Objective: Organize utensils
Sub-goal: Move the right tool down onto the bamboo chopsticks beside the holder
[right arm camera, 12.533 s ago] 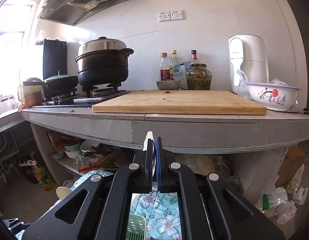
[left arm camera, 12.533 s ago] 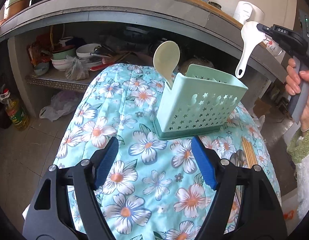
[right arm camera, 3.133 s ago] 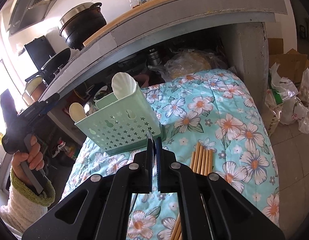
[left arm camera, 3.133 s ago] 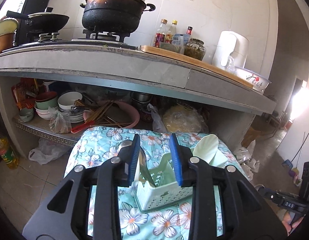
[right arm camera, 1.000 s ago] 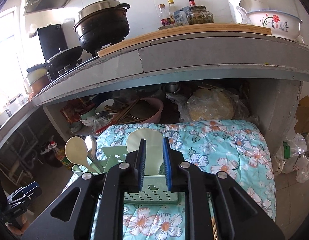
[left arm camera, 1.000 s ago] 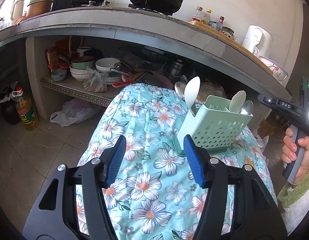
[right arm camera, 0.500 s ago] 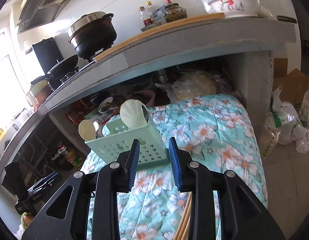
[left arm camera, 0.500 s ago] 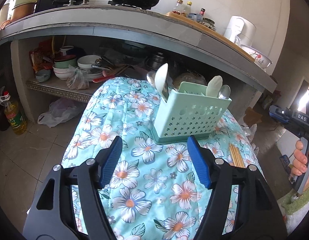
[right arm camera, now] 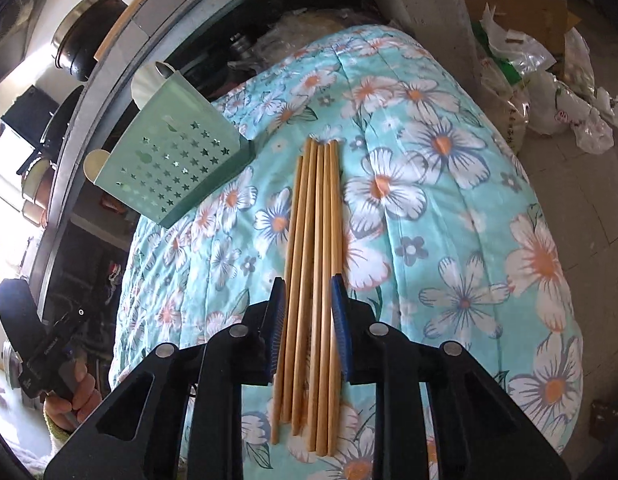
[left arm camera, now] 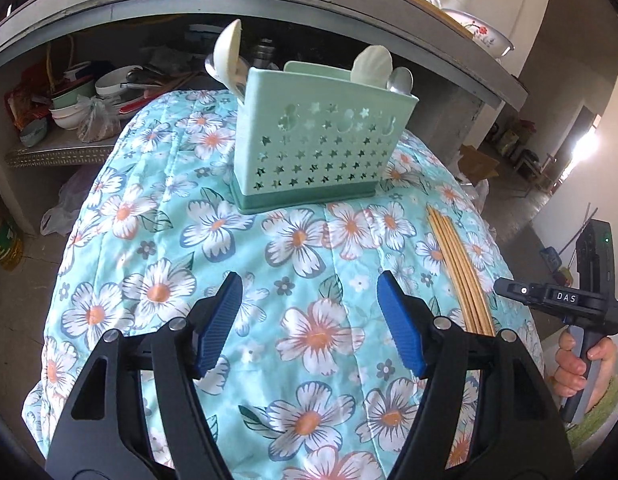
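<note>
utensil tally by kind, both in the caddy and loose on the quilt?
Cream plastic spoons: 2, in the green caddy
Metal spoons: 2, in the caddy
Wooden chopsticks: about 6, loose on the quilt; the bundle overlaps, so the count is approximate
Total: about 10

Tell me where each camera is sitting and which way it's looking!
Left wrist: sits on the left tongs, looking forward over the flowery quilt at the green utensil holder; its wide-open blue fingers show, plus the right hand holding the other tool.
Right wrist: sits on the right tongs, looking down along the bamboo chopsticks that lie between its fingers; the left hand shows at the lower left.
Both views share the quilt, holder and chopsticks.
</note>
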`<state>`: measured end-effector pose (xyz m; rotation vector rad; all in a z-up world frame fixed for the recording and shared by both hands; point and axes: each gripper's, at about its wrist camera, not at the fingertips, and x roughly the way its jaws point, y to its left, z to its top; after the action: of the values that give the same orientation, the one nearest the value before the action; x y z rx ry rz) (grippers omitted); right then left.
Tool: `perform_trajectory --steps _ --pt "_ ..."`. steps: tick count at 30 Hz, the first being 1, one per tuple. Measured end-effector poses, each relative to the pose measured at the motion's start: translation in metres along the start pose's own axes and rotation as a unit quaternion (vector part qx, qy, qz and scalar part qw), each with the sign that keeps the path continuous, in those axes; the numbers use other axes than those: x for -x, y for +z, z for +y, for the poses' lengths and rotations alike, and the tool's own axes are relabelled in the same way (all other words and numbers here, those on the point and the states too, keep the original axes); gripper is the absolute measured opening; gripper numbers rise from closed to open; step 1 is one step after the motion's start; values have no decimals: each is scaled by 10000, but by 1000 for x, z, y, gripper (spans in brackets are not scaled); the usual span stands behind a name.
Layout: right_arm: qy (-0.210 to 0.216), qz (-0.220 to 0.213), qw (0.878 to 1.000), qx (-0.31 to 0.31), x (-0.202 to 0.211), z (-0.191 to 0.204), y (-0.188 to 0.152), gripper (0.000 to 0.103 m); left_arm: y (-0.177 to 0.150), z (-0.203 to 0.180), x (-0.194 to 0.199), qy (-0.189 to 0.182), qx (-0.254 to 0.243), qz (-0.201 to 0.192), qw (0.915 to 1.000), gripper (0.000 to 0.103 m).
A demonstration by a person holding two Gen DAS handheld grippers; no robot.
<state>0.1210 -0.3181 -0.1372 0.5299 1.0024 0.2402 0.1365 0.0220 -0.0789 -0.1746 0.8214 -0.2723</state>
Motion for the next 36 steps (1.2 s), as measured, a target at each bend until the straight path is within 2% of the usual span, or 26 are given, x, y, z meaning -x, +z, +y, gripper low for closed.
perform_trajectory --steps 13,22,29,36 --pt "222 135 9996 -111 -24 -18 5 8 -3 -25 -22 -12 -158 341 9993 66" --pt "618 123 9974 -342 -27 -29 6 7 1 -45 -36 -128 -316 471 9983 66" --pt "836 17 9954 -477 -19 -37 8 5 5 -60 -49 -477 -288 632 9964 64" --pt "839 -120 9949 -552 -6 -47 11 2 6 -76 -68 -1001 -188 897 9907 49"
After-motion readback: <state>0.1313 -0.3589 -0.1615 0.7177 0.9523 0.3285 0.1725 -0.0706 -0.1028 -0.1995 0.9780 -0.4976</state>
